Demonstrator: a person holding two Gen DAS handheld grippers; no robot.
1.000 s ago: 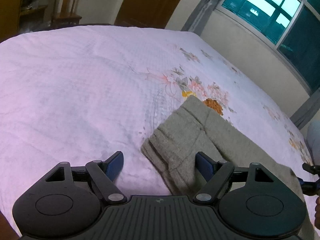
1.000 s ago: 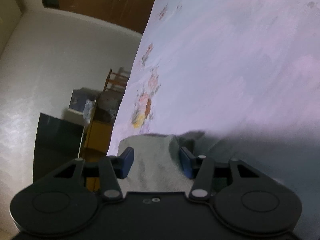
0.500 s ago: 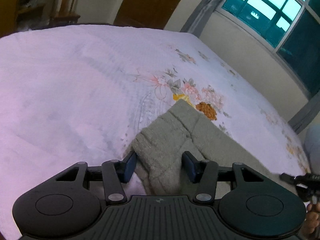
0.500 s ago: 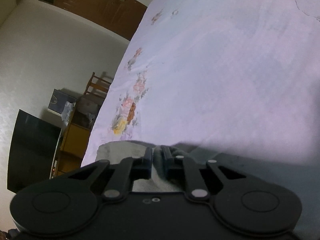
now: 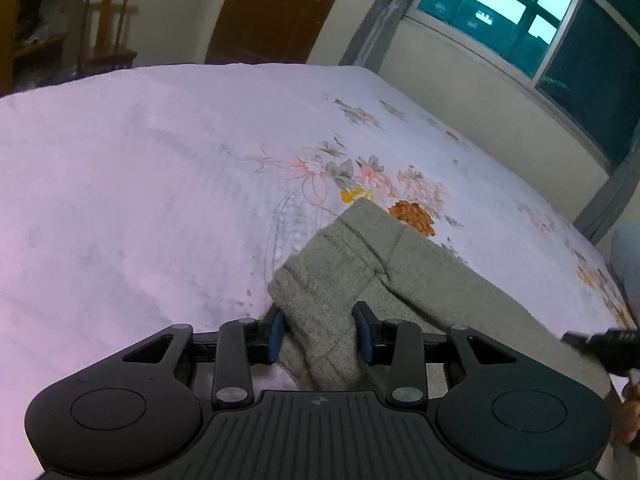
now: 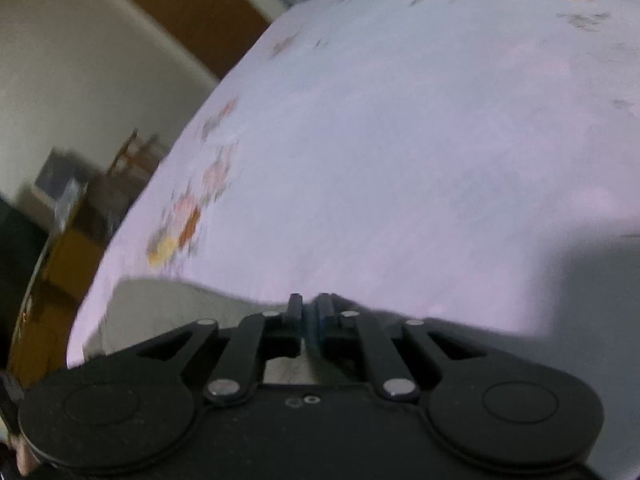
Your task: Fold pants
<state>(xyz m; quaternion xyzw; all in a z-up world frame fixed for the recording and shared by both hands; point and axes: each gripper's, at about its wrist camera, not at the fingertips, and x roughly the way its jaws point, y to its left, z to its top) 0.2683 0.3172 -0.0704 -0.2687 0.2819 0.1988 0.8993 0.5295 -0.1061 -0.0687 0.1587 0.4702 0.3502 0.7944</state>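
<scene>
Two handheld grippers work on a pair of grey-green knitted pants [image 5: 360, 264] lying on a bed with a pale pink, flower-printed bedspread [image 5: 140, 184]. Seen from the left wrist camera, the left gripper [image 5: 320, 330] has its two blue-padded fingers [image 5: 276, 332] pressed against either side of a bunched-up end of the pants, so the cloth fills the gap between them and is grasped. From that bunched end the pants run away to the right across the bedspread, and their far folded corner lies just beside an orange flower [image 5: 412, 218] in the print.

From the right wrist camera, which is blurred, the right gripper [image 6: 310, 312] has its fingers drawn almost together. A thin strip of cloth seems to be nipped between them, and grey fabric of the pants [image 6: 152, 304] shows to the left of the fingers and beneath them. A dark shadow falls on the bedspread [image 6: 400, 140] to the right of this gripper.

Back in the left wrist view, the black tip of the right gripper [image 5: 600, 344] appears at the right edge, touching the far stretch of the pants. Beyond the bed stand a brown wooden door [image 5: 276, 8] and a wooden chair [image 5: 106, 28] to the left of the door. To the right of the door hang a grey curtain [image 5: 376, 20] and a large window [image 5: 540, 28].
</scene>
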